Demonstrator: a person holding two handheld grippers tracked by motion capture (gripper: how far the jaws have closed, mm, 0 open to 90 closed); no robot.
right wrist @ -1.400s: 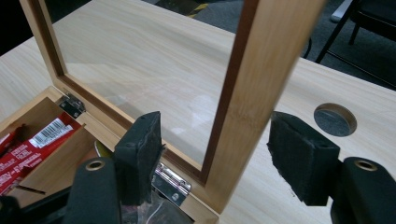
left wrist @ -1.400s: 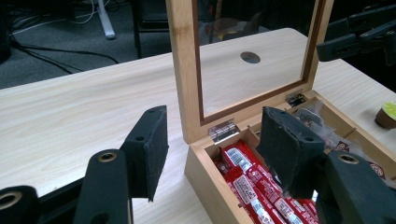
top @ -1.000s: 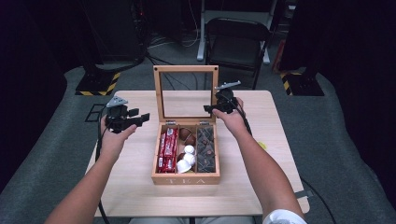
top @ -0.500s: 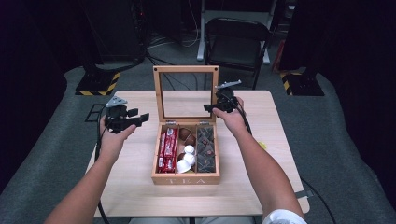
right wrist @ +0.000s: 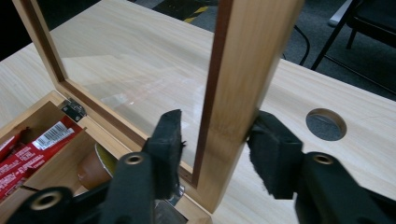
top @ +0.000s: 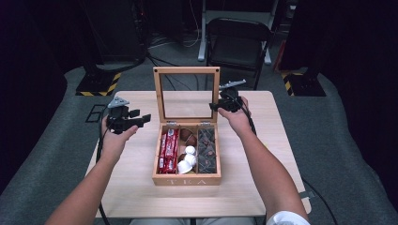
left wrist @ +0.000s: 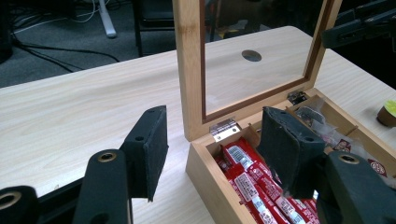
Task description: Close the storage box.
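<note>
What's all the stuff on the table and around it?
Table: one, light wood, middle.
Tea box: one, wooden, open, glass lid upright.
Red packets: several, left compartment.
Cups: brown and white, middle compartment.
Dark packets: right compartment.
Chair: one, black, behind table.
Left tongs: black, open, beside box.
Right tongs: black, around the lid's right frame, just been closing.
</note>
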